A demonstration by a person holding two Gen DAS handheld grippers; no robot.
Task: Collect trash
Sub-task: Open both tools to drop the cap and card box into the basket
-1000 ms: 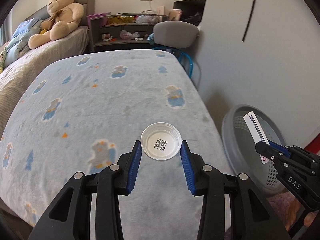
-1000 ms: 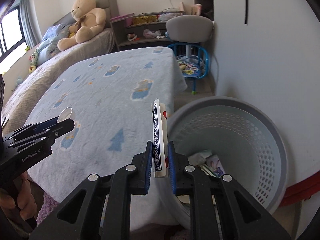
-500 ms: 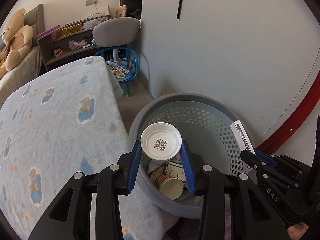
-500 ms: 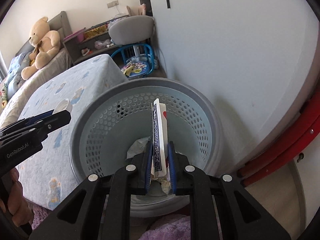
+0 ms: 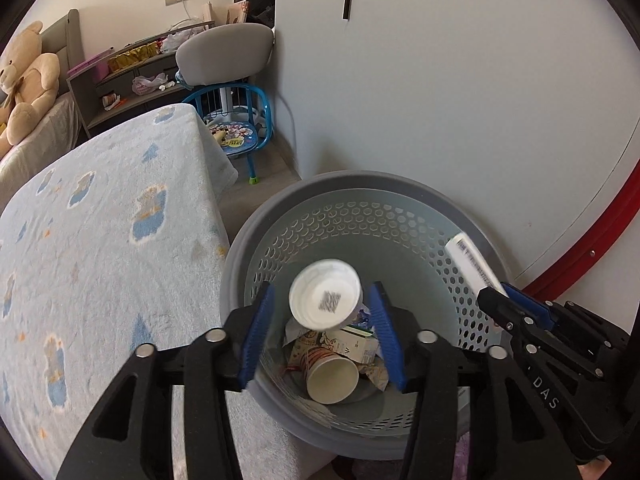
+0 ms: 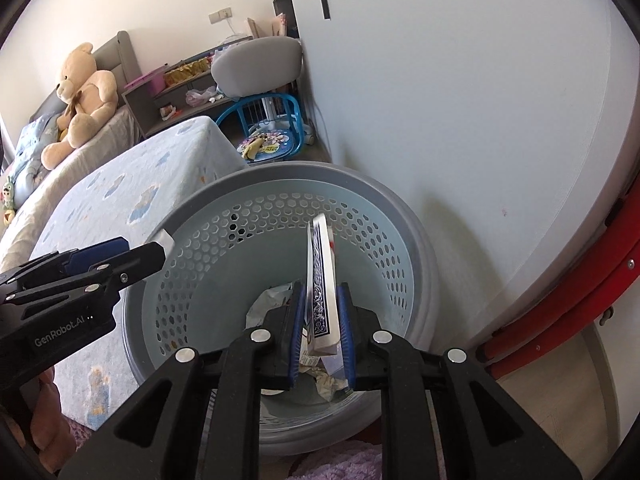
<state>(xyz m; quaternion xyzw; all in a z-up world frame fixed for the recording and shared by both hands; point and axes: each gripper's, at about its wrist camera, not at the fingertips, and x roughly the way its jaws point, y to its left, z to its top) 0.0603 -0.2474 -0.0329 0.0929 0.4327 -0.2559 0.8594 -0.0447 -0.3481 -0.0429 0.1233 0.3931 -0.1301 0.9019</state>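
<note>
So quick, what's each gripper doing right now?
Left gripper: opening, the white cup loose between its fingers over the bin.
Right gripper: opening, the card box between its fingers.

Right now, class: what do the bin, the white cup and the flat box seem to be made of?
Bin: moulded plastic, matt grey, with punched hexagonal holes. White cup: probably thin paper or plastic; blur leaves it open. Flat box: likely printed card, slightly glossy, with sharp folded edges.
</note>
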